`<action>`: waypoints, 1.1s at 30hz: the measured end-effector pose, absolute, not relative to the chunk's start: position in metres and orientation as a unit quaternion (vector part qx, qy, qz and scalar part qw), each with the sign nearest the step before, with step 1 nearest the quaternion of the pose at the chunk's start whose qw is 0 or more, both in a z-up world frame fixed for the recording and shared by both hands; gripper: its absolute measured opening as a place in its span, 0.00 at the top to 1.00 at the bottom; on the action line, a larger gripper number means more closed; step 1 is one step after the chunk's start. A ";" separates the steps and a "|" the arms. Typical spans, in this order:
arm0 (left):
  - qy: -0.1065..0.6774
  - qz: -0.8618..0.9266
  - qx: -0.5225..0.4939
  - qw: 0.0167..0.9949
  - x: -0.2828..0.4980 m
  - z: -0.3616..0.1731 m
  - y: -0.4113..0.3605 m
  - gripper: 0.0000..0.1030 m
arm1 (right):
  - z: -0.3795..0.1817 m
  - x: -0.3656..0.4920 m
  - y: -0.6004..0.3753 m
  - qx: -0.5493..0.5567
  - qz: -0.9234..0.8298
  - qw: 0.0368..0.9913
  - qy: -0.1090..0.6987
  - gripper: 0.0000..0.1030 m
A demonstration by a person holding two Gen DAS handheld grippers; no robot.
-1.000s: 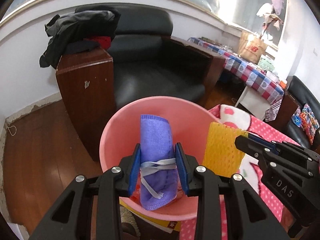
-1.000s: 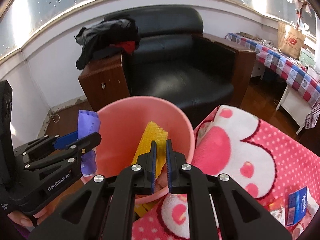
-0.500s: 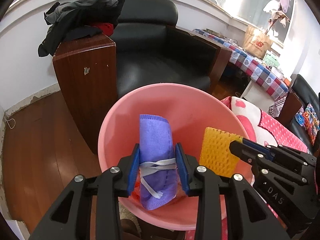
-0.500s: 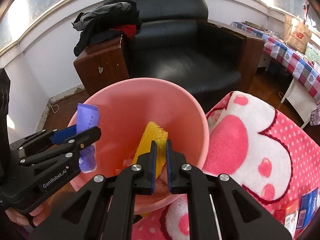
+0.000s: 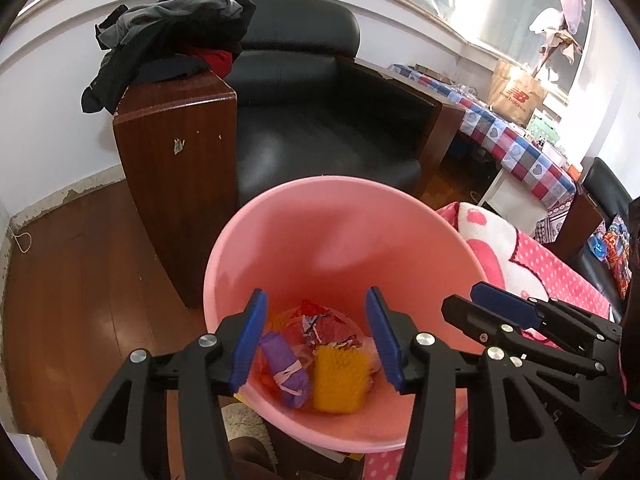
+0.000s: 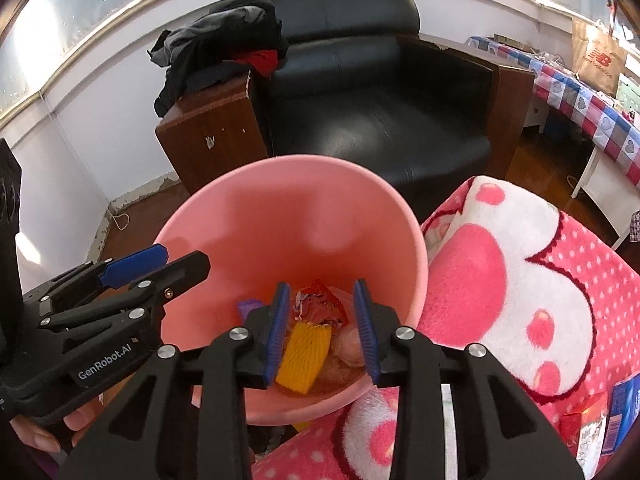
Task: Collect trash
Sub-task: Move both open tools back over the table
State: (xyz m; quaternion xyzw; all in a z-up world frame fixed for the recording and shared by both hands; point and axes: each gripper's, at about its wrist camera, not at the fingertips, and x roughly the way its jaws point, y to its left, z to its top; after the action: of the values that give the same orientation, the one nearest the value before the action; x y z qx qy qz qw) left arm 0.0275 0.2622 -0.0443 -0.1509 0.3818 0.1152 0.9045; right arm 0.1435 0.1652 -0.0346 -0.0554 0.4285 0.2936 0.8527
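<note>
A pink bucket (image 5: 344,216) (image 6: 280,200) stands beside a pink blanket. At its bottom lie a purple cloth roll (image 5: 286,368) (image 6: 248,306), a yellow foam net (image 5: 339,376) (image 6: 306,356) and crumpled wrappers (image 5: 320,328). My left gripper (image 5: 316,340) is open and empty above the bucket. My right gripper (image 6: 322,332) is open and empty above the bucket too. Each gripper also shows in the other's view: the right (image 5: 520,320), the left (image 6: 120,280).
A black leather armchair (image 5: 320,120) with wooden sides stands behind the bucket, dark clothes (image 5: 168,40) piled on its arm. A pink and white blanket (image 6: 520,280) lies to the right, with packets (image 6: 608,420) on it. A checked table (image 5: 520,140) stands far right. Wooden floor (image 5: 80,260) lies to the left.
Both grippers opened. The purple cloth roll and the yellow foam net dropped from the jaws to the bottom of the bucket.
</note>
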 end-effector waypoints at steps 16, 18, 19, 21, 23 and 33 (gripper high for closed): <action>0.353 0.089 -0.139 0.921 0.006 -0.006 0.228 0.51 | -0.003 0.112 0.102 -0.006 0.270 0.875 0.402 0.67; 0.352 0.079 -0.137 0.923 0.004 -0.002 0.219 0.51 | -0.001 0.106 0.087 0.000 0.259 0.879 0.401 0.67; 0.352 0.074 -0.135 0.923 0.003 -0.001 0.214 0.51 | 0.000 0.104 0.081 0.001 0.256 0.880 0.400 0.67; 0.351 0.065 -0.129 0.925 0.002 0.002 0.204 0.51 | 0.001 0.097 0.064 0.003 0.243 0.884 0.400 0.67; 0.351 0.053 -0.124 0.926 0.001 0.004 0.193 0.51 | 0.001 0.093 0.049 0.008 0.232 0.886 0.402 0.67; 0.355 -0.005 -0.097 0.930 -0.003 0.008 0.131 0.51 | -0.002 0.062 -0.040 0.040 0.156 0.900 0.404 0.67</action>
State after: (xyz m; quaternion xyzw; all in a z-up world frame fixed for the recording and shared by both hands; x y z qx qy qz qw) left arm -0.0033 0.1310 0.0084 -0.0968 0.3555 -0.0053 0.9296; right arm 0.0619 -0.0404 -0.0017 0.0403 0.4042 0.1565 0.9003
